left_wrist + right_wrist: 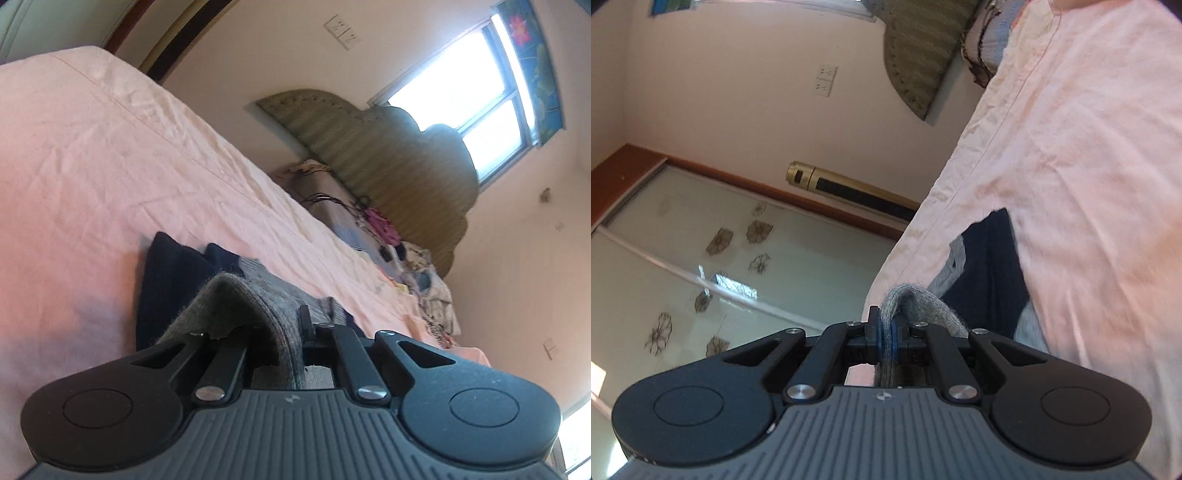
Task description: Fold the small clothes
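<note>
1. Left gripper (284, 332) is gripping the grey edge of the sock (236, 299). Jaws are looking pinched on the knit, though the cloth is draping over the fingers, so the exact contact pt is hidden. Risk: hold is prob. shallow, and the fuzzy knit could be slipping out if pulled hard.
2. Ahead of the left gripper, the sock's navy part is lying flat on the pink bedsheet (110, 155), w/ grey bits beside it. Risk: a sideways tug is likely dragging the whole thing and skewing the fold.
3. Further ahead and to the right of that gripper, a pile of clutter (413, 266) is sitting by the headboard (388, 162), well apart from the work. No real danger there.
4. Right gripper (886, 339) is clamping the sock (919, 299) edge between its blue pads (894, 338); jaws are nearly together w/ a thin band of knit in between. Risk: only one layer may be getting caught, so the other would be sagging during the fold.
5. Ahead-right of the right gripper, the navy part is resting on the bedsheet (1089, 147). Risk: both grippers are tilting steeply; if they're moving unevenly, the cloth is bunching or twisting instead of folding clean.
</note>
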The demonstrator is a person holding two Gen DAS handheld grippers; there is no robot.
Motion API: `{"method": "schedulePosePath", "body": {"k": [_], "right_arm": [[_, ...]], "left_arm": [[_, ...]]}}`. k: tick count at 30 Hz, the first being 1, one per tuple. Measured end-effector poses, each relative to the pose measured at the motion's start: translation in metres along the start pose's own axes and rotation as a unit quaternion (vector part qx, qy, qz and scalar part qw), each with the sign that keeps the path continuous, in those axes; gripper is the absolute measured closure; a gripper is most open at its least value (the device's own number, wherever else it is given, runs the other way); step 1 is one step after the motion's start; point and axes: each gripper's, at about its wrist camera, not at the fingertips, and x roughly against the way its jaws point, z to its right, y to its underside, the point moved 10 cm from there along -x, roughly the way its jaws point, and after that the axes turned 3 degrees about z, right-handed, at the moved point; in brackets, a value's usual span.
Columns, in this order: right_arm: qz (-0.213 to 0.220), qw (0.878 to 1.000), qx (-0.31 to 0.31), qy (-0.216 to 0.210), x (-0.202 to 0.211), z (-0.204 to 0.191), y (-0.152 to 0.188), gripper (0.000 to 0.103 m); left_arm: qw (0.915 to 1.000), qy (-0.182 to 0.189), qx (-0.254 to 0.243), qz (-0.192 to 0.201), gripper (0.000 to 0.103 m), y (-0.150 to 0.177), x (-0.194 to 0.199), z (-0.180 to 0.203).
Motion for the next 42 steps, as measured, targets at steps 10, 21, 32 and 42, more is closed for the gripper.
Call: {"method": "schedulePosePath", "body": {"k": [10, 21, 32, 42], "right_arm": [[0.022, 0.996, -0.067, 0.047, -0.095, 0.06, -0.03, 0.014], [0.023, 0.985, 0.126, 0.12, -0.051, 0.014, -0.03, 0.014], [-0.101, 0.909, 0.312, 0.256, -0.164, 0.045, -0.037, 0.041], [-0.044, 0.926, 0.326, 0.183, -0.149, 0.01, -0.062, 0.093]], "left_arm": [[0.993, -0.103, 0.055, -0.023, 0.038, -0.03, -0.065, -0.056], [0.9506, -0.243, -0.183, 0.062, 0.01, -0.027, -0.008, -0.035], [0.9419, -0.249, -0.221, -0.045, 0.059, -0.033, -0.102, -0.042], [0.9485, -0.233, -0.213, 0.024, 0.096, -0.047, -0.088, -0.034]]}}
